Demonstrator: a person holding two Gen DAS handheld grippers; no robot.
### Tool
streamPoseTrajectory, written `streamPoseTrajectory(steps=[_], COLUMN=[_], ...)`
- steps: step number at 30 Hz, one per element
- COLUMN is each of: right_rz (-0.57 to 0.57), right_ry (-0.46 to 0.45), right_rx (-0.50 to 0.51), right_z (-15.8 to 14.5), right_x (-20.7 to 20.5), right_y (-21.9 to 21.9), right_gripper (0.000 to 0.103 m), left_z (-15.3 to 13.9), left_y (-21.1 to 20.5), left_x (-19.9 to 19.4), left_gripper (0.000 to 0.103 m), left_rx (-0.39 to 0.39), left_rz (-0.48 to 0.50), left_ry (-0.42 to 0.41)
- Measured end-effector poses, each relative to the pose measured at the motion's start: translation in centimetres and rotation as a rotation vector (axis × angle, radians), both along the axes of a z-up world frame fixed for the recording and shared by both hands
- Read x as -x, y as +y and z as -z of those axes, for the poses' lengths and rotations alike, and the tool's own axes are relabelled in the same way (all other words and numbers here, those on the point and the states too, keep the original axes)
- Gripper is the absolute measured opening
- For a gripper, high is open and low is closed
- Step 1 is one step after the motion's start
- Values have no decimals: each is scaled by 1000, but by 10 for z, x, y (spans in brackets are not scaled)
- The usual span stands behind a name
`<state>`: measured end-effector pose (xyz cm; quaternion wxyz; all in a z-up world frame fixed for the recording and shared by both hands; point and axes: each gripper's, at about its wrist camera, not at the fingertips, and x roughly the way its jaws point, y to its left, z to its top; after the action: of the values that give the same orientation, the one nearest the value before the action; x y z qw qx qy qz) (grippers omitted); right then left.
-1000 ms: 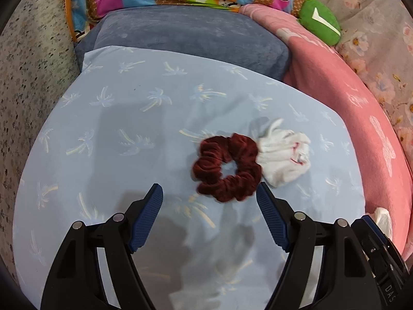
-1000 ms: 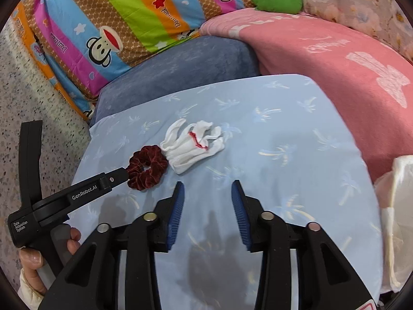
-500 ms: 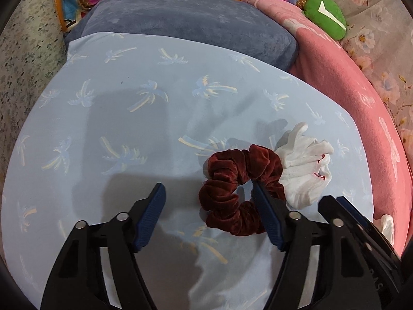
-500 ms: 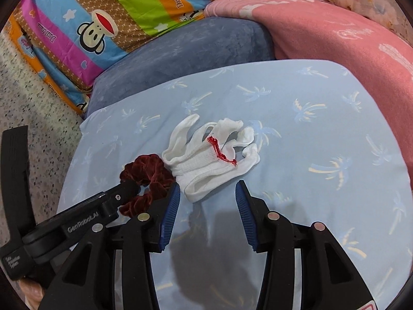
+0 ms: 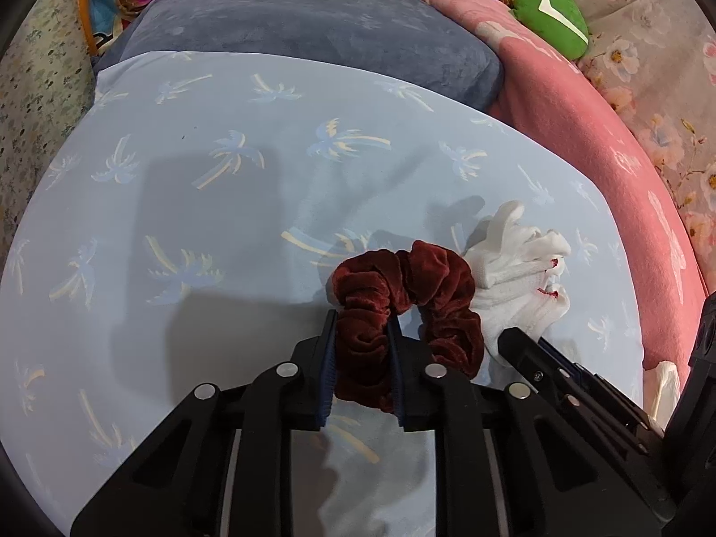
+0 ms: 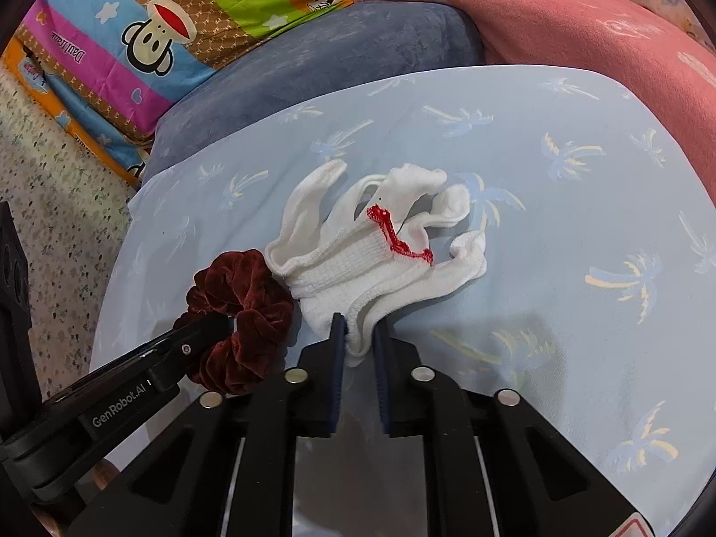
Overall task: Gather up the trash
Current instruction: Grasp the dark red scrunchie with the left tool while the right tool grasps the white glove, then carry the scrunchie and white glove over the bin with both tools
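Scrunchie: the dark red scrunchie lies on the pale blue palm-print sheet, and my left gripper now has one side of its ring pinched. A second ago it lay loose ahead of wide jaws; they have just been closing and the velvet is bunched between them.
Glove: the white glove with the red-stitched cuff sits touching the scrunchie at its 3 o'clock in the left view. My right gripper has just been closing too, and it bites the near edge of the cuff.
Jaws: both clamped on cloth, neither empty.
Surroundings: grey-blue cushion at 12 o'clock, pink blanket at 2 o'clock, cartoon quilt beyond.
Meaning: both pieces are caught at once but, I'd say, not yet lifted; next comes raising them. The thin glove edge may slip.
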<state>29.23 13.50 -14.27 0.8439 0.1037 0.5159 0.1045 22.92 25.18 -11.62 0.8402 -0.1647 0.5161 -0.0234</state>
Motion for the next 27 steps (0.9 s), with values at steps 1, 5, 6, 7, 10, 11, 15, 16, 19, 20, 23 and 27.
streamPoseTrajectory(steps=[1, 5, 6, 7, 10, 11, 15, 16, 19, 20, 23, 27], right_rz=[2, 14, 17, 22, 36, 41, 60, 67, 90, 97, 128, 176], right_ry=[-2, -25, -32, -42, -66, -74, -117, -131, -160, -168, -202, -242], right_rx=[1, 2, 1, 0, -10, -11, -3, -2, -8, -8, -9, -17], right_z=[-1, -13, -16, -21, -35, -39, -60, -67, -83, -87, -103, -119], right_x=[2, 14, 17, 21, 34, 38, 57, 63, 78, 83, 101, 123], right_y=[-1, -10, -14, -17, -27, -31, -46, -51, -68, -73, -95, -127], right_gripper=[7, 7, 7, 7, 7, 7, 7, 7, 7, 7, 7, 7], left_z=[-1, -6, -8, -10, -19, -22, -37, -42, -54, -58, -72, -89], left_y=[-1, -5, -8, -10, -20, -24, -42, -48, -65, -71, -90, -116], left_x=[1, 7, 9, 10, 17, 18, 27, 31, 37, 40, 50, 62], left_gripper=[19, 18, 18, 18, 18, 18, 18, 18, 17, 18, 18, 18], left_rx=[-1, 1, 1, 0, -1, 0, -5, -7, -12, -12, -16, -23], left_rz=[1, 3, 5, 8, 22, 27, 58, 69, 94, 104, 136, 181], left_ry=[0, -7, -11, -13, -29, -33, -61, -71, -95, -104, -133, -170])
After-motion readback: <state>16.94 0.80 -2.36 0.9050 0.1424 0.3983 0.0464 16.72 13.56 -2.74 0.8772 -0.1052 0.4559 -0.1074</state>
